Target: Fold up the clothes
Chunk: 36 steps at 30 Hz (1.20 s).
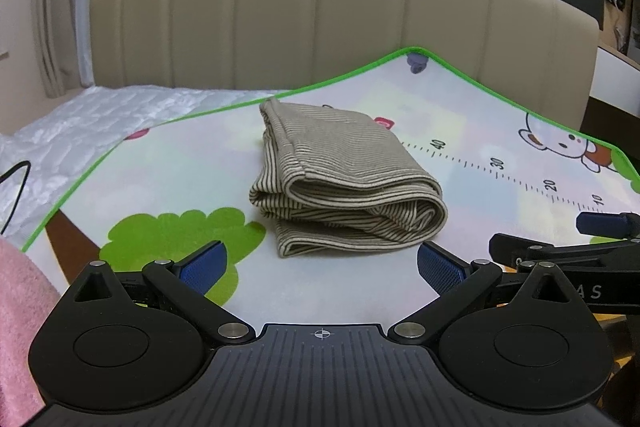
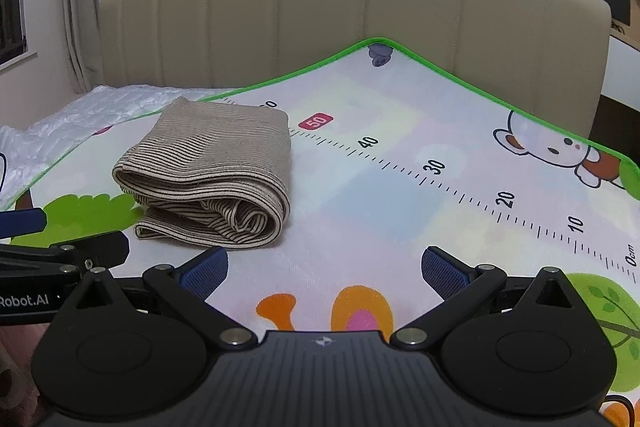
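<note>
Each tongs unit, the left tongs [image 1: 322, 263] and the right tongs [image 2: 324, 267], has a matte black ribbed housing along the bottom of the frame, flanked by two round black hubs with triangular cut-outs. Black link arms with silver pivot pins carry blue textured pads [image 1: 204, 262] at lower centre. White lettering "Robot.AI" appears on the neighbouring unit's black bar at the lower left of the right wrist view.
</note>
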### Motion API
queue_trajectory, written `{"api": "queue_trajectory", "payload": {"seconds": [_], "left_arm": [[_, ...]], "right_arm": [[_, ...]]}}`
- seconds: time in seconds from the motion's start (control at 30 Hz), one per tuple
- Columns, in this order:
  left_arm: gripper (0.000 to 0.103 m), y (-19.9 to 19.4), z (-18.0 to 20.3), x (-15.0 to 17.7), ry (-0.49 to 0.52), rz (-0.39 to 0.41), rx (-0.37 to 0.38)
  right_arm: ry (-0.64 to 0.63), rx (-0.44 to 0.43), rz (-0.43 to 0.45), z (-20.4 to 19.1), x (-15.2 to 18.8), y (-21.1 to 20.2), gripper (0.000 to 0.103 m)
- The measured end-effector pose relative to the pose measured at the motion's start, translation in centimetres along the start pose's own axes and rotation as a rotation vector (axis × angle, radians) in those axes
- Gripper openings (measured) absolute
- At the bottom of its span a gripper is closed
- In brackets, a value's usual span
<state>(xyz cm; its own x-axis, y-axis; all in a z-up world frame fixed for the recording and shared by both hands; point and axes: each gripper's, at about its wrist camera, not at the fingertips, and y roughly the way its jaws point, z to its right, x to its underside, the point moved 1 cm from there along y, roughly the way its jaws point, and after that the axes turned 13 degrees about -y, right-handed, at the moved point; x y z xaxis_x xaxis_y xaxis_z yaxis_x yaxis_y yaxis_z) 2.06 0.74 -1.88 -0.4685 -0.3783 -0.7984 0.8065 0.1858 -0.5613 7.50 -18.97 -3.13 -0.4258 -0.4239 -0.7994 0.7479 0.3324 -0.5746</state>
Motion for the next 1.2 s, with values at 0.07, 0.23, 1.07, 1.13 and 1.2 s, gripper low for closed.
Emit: {"api": "queue_trajectory", "payload": {"seconds": [0.07, 0.23, 1.07, 1.13, 1.2], "left_arm": [[0.103, 0.05, -0.02, -0.01, 0.000, -0.002, -0.004], [0.103, 0.12, -0.10, -0.01, -0.002, -0.006, -0.012], [0.103, -0.05, 0.02, 0.07, 0.003, -0.007, -0.011], [0.103, -0.05, 0.00, 0.04, 0.002, -0.008, -0.013], [0.103, -0.05, -0.05, 0.01, -0.001, -0.009, -0.013]], "right_arm": [[0.003, 0.001, 0.000, 0.05, 0.03, -0.09, 0.103], [0.008, -0.002, 0.003, 0.20, 0.02, -0.26, 0.103], [0.015, -0.008, -0.011, 0.37, 0.16, -0.25, 0.103], [0.016, -0.009, -0.013, 0.34, 0.19, -0.23, 0.103], [0.015, -0.009, -0.015, 0.31, 0.19, -0.20, 0.103]]}}
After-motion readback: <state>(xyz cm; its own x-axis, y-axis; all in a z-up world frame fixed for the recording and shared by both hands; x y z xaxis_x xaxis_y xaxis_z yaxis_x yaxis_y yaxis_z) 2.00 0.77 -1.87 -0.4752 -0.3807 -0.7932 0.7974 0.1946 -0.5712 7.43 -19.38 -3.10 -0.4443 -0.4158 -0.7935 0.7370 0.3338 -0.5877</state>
